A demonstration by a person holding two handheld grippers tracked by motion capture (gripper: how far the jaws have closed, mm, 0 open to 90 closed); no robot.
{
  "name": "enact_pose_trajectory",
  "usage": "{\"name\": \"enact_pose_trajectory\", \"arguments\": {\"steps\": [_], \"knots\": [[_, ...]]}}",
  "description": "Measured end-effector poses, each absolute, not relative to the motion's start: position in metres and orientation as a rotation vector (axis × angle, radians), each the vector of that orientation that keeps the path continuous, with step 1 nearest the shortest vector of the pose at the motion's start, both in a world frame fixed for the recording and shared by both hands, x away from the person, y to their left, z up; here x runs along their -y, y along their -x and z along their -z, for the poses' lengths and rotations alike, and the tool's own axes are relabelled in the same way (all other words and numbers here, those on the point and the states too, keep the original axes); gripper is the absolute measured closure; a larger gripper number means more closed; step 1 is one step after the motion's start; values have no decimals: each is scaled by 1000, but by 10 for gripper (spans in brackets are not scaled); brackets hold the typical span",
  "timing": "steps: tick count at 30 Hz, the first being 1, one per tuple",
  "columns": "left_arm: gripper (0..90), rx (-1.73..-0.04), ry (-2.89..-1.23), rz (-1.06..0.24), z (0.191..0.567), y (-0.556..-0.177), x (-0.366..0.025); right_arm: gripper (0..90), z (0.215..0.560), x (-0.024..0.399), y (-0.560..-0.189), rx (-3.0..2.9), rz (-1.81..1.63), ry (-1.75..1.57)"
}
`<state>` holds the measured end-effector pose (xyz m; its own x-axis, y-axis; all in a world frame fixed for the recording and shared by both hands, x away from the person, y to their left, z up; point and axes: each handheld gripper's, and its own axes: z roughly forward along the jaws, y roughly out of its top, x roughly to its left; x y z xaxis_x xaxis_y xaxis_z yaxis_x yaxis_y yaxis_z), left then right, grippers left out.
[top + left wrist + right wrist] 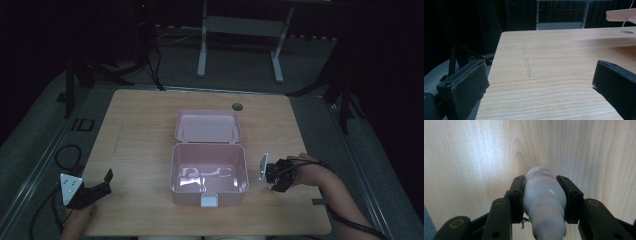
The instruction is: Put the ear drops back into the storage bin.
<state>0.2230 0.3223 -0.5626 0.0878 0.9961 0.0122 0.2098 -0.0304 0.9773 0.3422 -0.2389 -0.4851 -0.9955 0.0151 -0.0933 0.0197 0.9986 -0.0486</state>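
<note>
A pink plastic box [209,172] stands open in the middle of the wooden table [140,130], its lid [208,126] tilted back. To the right of the box my right gripper [277,179] hangs over the table, held by a hand. In the right gripper view its jaws are shut on a white bottle [544,195], whose ribbed cap points toward the camera. My left gripper [102,185] rests at the table's front left corner with its jaws wide open, and its black fingertips [466,85] have only bare wood between them.
A round cable hole [237,106] sits in the table behind the box. Part of the box lid [621,15] shows at the top right of the left gripper view. Metal stand legs [240,45] and cables lie on the dark floor beyond the table.
</note>
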Motion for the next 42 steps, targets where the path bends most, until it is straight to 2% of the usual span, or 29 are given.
{"name": "enact_pose_trajectory", "arguments": {"steps": [4, 12, 42], "knots": [[4, -1288, -1419, -1052, 563, -223, -322, 597, 487, 235, -338, -3053, 176, 4], [4, -1290, -1419, -1051, 563, -223, -322, 597, 475, 230, -336, -3102, 139, -71], [4, -1289, -1417, -1052, 563, -223, -322, 597, 386, 188, -319, -3103, 110, -21]]}}
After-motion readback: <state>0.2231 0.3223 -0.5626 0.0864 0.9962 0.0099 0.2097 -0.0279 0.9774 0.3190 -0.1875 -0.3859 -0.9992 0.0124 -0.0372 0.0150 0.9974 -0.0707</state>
